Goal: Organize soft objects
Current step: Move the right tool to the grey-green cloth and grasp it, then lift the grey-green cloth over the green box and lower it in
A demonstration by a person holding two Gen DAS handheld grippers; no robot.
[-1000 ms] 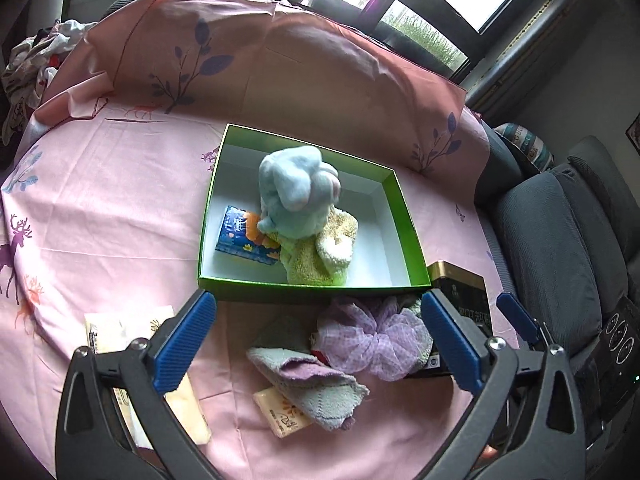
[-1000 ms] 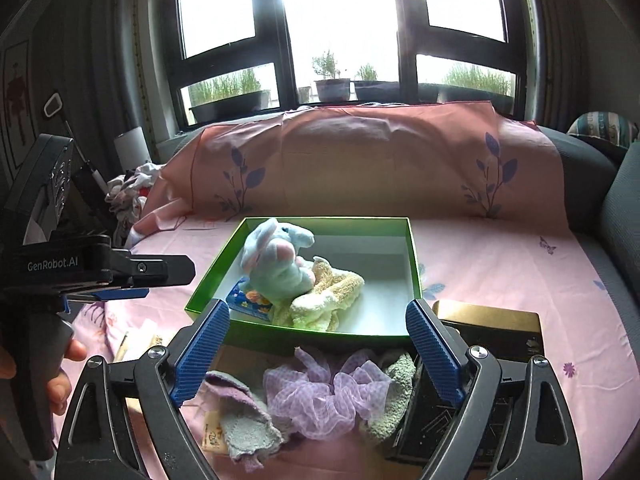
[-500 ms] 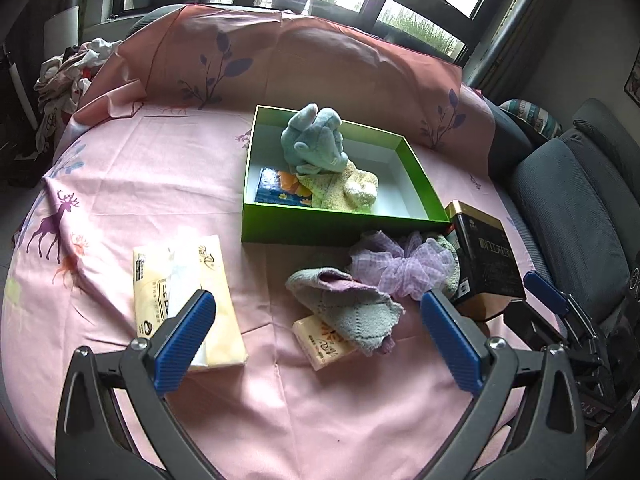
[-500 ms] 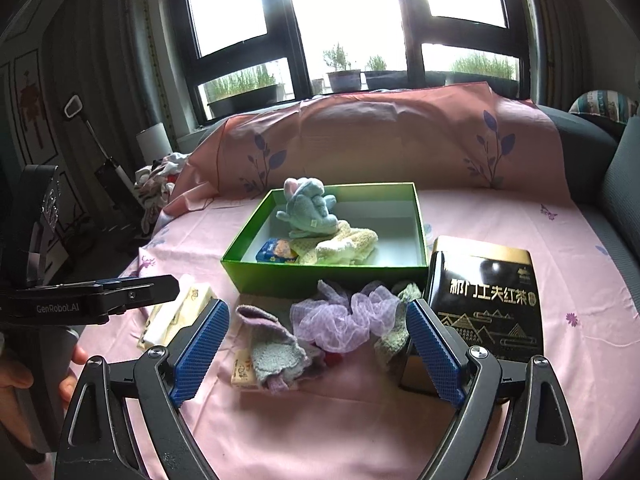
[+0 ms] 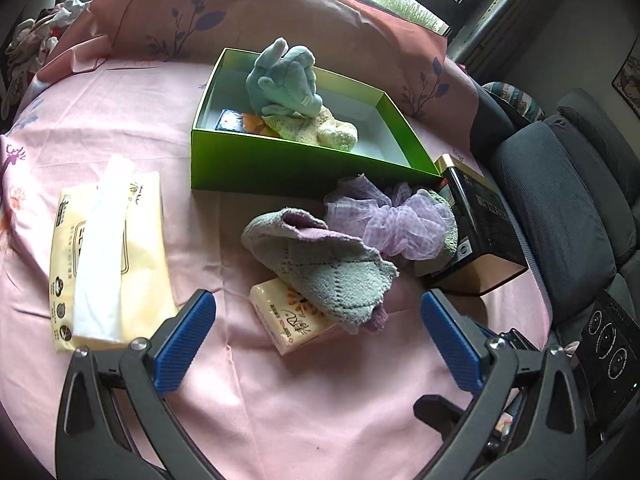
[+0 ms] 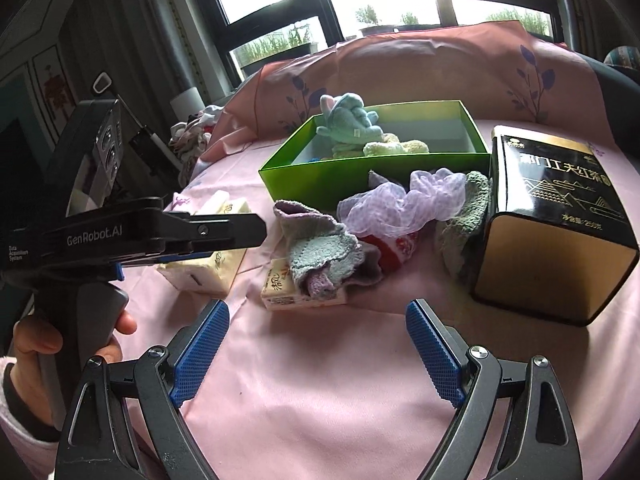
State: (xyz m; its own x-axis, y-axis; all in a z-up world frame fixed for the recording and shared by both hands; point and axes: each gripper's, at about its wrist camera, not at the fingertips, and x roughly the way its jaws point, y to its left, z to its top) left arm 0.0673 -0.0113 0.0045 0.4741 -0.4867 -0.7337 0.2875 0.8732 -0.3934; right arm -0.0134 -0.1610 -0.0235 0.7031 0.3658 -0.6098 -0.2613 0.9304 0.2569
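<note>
Both tongs pulled back from green box [image 5: 304, 176], left tongs [image 5: 318, 336] and right tongs [image 6: 316, 344] spread, "GenRobot.AI" on left body.

Home living room, grey sofa [image 5: 560, 200], pink deer-print cloth [image 5: 120, 120] on table, potted plants [image 6: 368, 20] at window

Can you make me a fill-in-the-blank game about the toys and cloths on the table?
1. The blue plush toy sits inside the ____ box.
2. The grey knitted cloth lies partly on a small pack of ____.
3. The purple mesh scrunchie lies between the grey cloth and the black-and-gold ____.
4. Both grippers, left and right, are ____.

Missing words: green; tissues; tin; open
</note>
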